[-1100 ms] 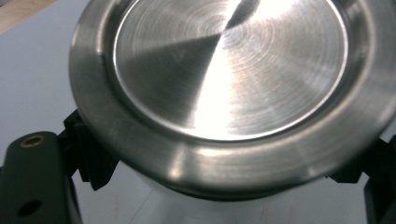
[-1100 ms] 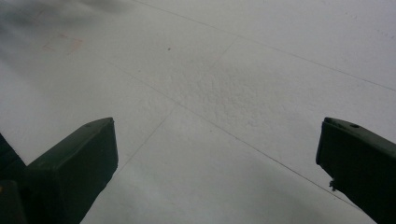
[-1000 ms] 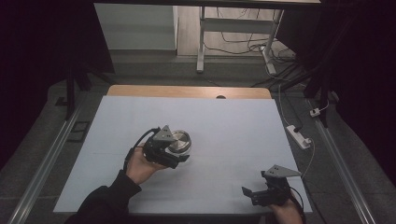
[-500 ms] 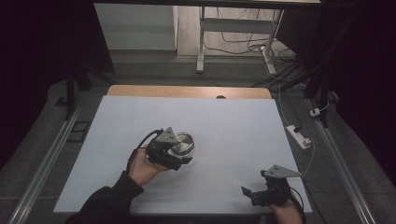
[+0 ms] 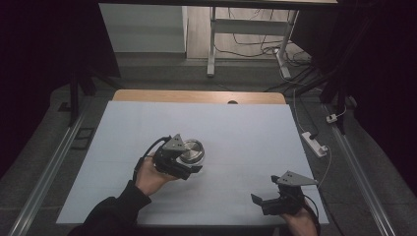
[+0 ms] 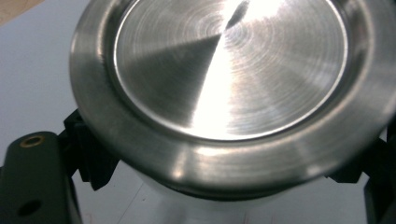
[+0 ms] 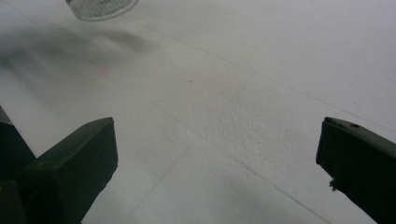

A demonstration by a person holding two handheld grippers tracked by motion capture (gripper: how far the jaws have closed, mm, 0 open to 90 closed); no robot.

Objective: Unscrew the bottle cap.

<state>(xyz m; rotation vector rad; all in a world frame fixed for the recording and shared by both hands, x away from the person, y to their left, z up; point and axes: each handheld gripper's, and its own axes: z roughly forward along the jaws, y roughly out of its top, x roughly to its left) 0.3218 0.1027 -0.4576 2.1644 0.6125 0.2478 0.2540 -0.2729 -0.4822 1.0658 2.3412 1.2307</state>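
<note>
Left claw (image 5: 189, 169) clamped tight around white jar beneath its steel lid (image 6: 233, 79), shifted slightly rightward over tabletop (image 5: 246, 128) since before, apparently mid-carry; right claw (image 5: 270, 204) wide open, empty, well apart.

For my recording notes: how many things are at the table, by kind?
Round steel-lidded container, between the left gripper's jaws: 1
Black two-jaw grippers, left gripper and right gripper: 2
White power strip beside the table: 1
Total: 4

A brushed silver lid (image 6: 224, 88) lies over a pale blue-grey table cover (image 5: 246, 128).
</note>
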